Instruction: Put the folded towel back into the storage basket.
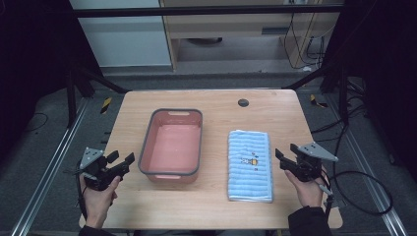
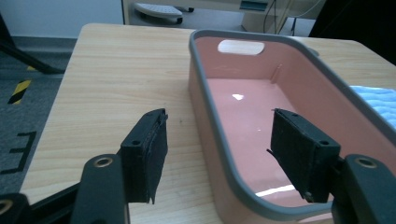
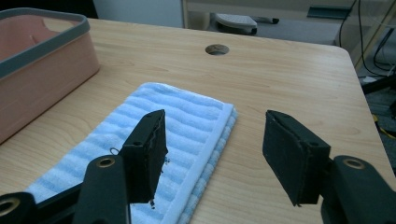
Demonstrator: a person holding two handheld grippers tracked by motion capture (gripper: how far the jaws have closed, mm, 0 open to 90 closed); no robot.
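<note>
High view: both grippers idle at the table's near edge.
Left gripper (image 1: pixel 114 165) and right gripper (image 1: pixel 289 158) gape, jaws apart; folded towel (image 1: pixel 250 164) untouched, pink bin (image 1: pixel 145 148) empty (nothing begun).

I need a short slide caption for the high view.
Two open tools flank a pink basin and folded blue towel.

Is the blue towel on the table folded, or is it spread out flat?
Folded. The blue striped towel lies as a narrow rectangle beside the pink tub, and the right gripper view shows stacked layers along its white-trimmed edge.
</note>
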